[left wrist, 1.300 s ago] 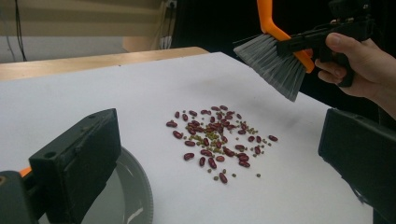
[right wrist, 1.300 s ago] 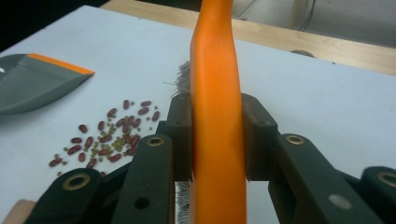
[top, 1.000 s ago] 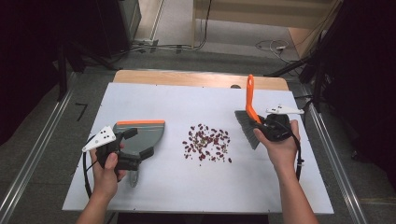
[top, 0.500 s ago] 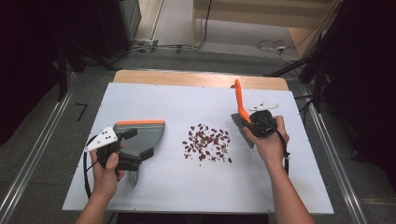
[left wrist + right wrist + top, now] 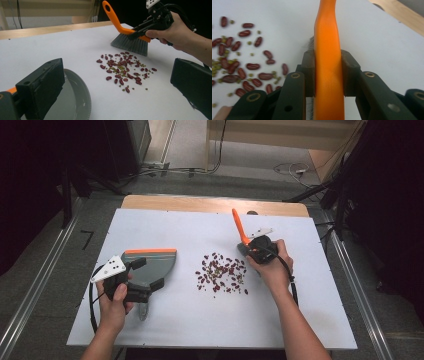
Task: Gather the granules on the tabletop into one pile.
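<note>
**Hand brush poised at bean pile**

Right gripper [image 5: 328,75]: jaws pinching the orange hand brush [image 5: 130,41], bristles just beside the scattered beans [image 5: 222,274]. Left gripper [image 5: 131,279]: clamped on the grey dustpan [image 5: 152,266], resting well left of the pile. Advice: keep bristles flat on the white tabletop [image 5: 200,315], sweep toward the pan's lip in short strokes

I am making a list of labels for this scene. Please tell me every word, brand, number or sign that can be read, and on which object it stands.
There is no readable text.
Brush: plain orange handle, no brand or mark.
Dustpan: grey with an orange edge, nothing printed.
White table: no writing.
Right hand-held gripper: bare black jaws, no label.
</note>
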